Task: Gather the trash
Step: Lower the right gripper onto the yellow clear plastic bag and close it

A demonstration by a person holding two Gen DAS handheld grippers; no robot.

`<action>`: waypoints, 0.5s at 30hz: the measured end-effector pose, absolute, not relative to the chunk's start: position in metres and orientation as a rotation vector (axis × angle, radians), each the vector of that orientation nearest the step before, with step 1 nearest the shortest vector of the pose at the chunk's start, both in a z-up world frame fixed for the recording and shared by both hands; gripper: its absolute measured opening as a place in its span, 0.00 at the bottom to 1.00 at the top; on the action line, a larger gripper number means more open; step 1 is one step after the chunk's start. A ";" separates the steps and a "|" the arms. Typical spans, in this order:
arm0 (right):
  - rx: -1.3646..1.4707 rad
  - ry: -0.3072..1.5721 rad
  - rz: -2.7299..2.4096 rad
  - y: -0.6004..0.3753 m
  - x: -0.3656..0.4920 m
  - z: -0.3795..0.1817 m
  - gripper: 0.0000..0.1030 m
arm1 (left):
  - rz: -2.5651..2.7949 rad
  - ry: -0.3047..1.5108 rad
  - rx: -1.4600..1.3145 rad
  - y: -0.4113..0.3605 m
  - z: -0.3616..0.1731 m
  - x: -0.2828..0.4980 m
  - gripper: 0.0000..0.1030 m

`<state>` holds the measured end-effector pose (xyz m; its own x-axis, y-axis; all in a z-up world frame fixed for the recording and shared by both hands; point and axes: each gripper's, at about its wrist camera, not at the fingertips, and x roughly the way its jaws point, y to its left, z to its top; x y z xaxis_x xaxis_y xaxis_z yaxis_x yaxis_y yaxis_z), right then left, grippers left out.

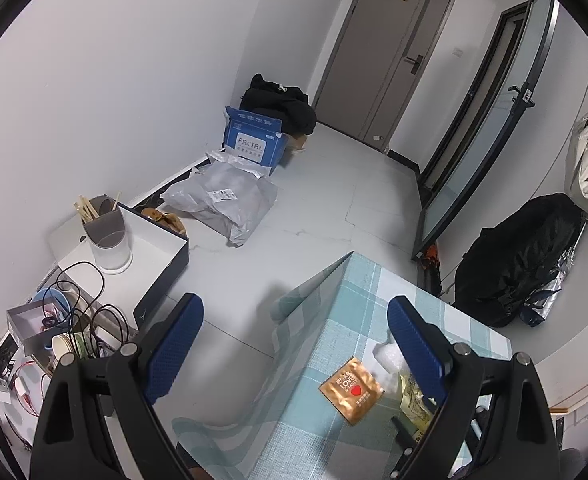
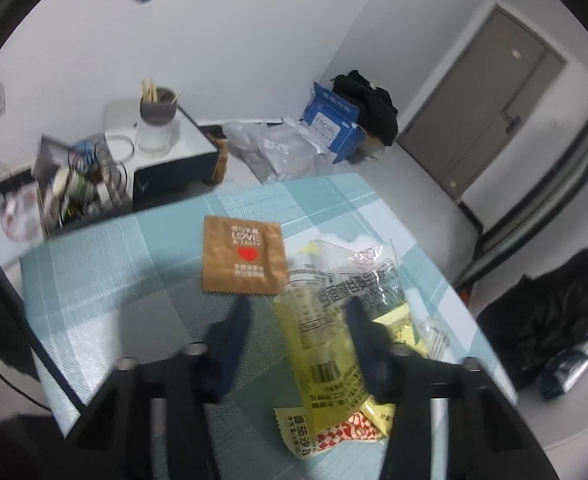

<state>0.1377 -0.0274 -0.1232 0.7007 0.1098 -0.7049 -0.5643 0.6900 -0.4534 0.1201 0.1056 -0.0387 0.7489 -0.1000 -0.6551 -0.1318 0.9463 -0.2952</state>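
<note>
On the checked counter (image 2: pixel 106 280) nothing looks collected yet: your brown sachet (image 2: pixel 243 254), yellow wrapper (image 2: pixel 318 344) and crumpled clear plastic (image 2: pixel 358 260) all lie loose. Your right gripper (image 2: pixel 298 316) gapes empty astride the yellow wrapper; your left gripper (image 1: pixel 294 344) hovers wide, empty.

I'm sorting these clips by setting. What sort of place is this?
Probably a small lived-in flat or rented room: an entrance door, parcel bags on the tiled floor, and a checked tablecloth strewn with wrappers.

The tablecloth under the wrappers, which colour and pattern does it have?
The tablecloth is light blue-green with a pale checked pattern, clearest in the right wrist view.
</note>
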 end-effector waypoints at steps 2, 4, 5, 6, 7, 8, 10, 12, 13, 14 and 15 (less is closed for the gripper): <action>-0.771 0.692 0.390 -0.024 0.136 -0.129 0.17 | 0.013 0.729 -0.331 0.105 -0.039 0.120 0.89; -0.800 0.670 0.382 -0.025 0.132 -0.131 0.15 | 0.006 0.731 -0.327 0.104 -0.039 0.121 0.89; -0.806 0.661 0.378 -0.024 0.131 -0.130 0.14 | 0.003 0.733 -0.325 0.104 -0.040 0.121 0.89; -0.812 0.652 0.376 -0.024 0.129 -0.130 0.13 | 0.001 0.736 -0.320 0.103 -0.041 0.121 0.89; -0.821 0.642 0.374 -0.024 0.127 -0.130 0.13 | 0.000 0.739 -0.316 0.103 -0.041 0.122 0.89; -0.833 0.628 0.363 -0.024 0.125 -0.129 0.12 | -0.003 0.745 -0.311 0.102 -0.042 0.122 0.89; -0.830 0.609 0.368 -0.026 0.121 -0.125 0.12 | -0.009 0.752 -0.305 0.102 -0.043 0.123 0.89; -0.819 0.586 0.380 -0.029 0.117 -0.117 0.12 | -0.007 0.751 -0.298 0.102 -0.043 0.123 0.89; -0.814 0.578 0.386 -0.031 0.115 -0.113 0.11 | -0.003 0.749 -0.293 0.102 -0.043 0.123 0.89; -0.808 0.564 0.388 -0.032 0.113 -0.109 0.11 | 0.002 0.748 -0.286 0.103 -0.043 0.123 0.89; -0.797 0.553 0.393 -0.035 0.112 -0.103 0.11 | 0.001 0.749 -0.283 0.102 -0.044 0.123 0.89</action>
